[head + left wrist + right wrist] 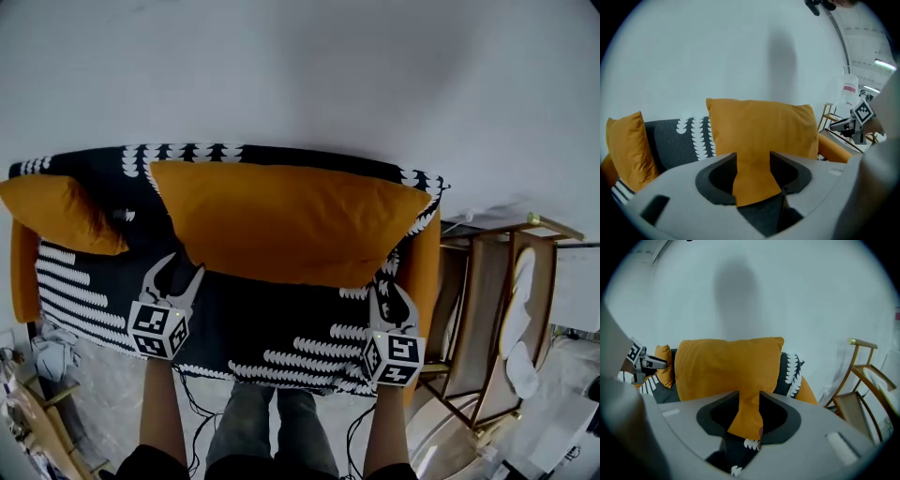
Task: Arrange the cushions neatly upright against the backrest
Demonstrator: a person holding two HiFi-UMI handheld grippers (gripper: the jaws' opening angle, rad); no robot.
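Left gripper view, left claw [753, 161]: closed on the near lower-left edge of the large cushion [761, 129], with orange fabric pinched between both jaws.
Right claw [749, 401]: clamped the same way on the cushion's lower-right corner, in a tighter pinch.
Reason for grip: one hold at each lower corner probably kept the wide, soft cushion level, so it could be stood up without sagging.
Large cushion: held on edge across the middle and right of the sofa seat [272, 328], close before the backrest [670, 140]; contact with it could not be told.
Small cushion [56, 211]: propped in the far left corner, well apart from both claws.
Remaining: likely seating the large cushion back and releasing it.
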